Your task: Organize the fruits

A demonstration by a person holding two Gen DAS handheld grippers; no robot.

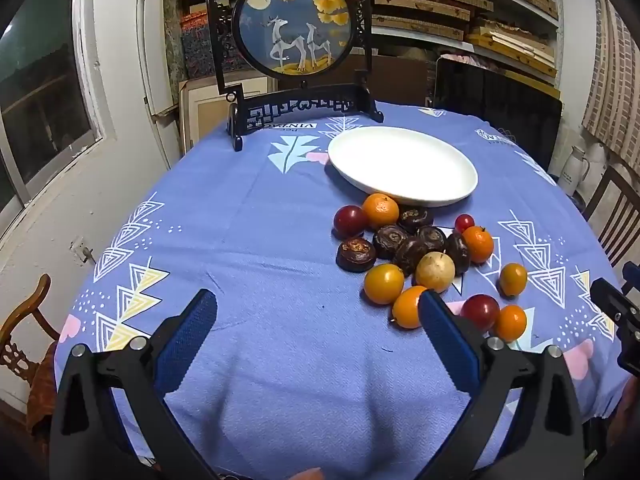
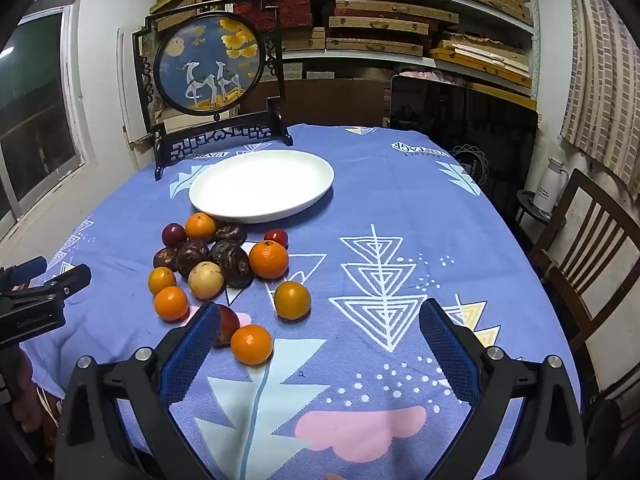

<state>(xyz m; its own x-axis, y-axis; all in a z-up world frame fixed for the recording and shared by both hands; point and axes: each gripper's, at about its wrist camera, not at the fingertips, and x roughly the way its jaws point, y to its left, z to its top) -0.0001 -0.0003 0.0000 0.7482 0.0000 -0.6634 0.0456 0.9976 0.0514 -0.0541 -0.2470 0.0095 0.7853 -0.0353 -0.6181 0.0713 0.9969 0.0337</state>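
A pile of fruit lies on the blue tablecloth: orange citrus (image 1: 380, 210) (image 2: 268, 259), several dark brown water chestnuts (image 1: 355, 254) (image 2: 235, 263), red cherry tomatoes (image 1: 350, 220) (image 2: 173, 234) and a pale round fruit (image 1: 435, 271) (image 2: 205, 279). An empty white plate (image 1: 403, 165) (image 2: 261, 185) stands just behind the pile. My left gripper (image 1: 318, 310) is open and empty, in front and left of the pile. My right gripper (image 2: 320, 320) is open and empty, right of the pile, with an orange (image 2: 252, 343) near its left finger.
A framed deer picture on a black stand (image 1: 294, 24) (image 2: 211, 65) stands at the table's far edge. Wooden chairs (image 2: 588, 248) (image 1: 24, 332) flank the table. Shelves with boxes fill the back wall. The other gripper shows at each view's edge (image 1: 618, 312) (image 2: 36, 292).
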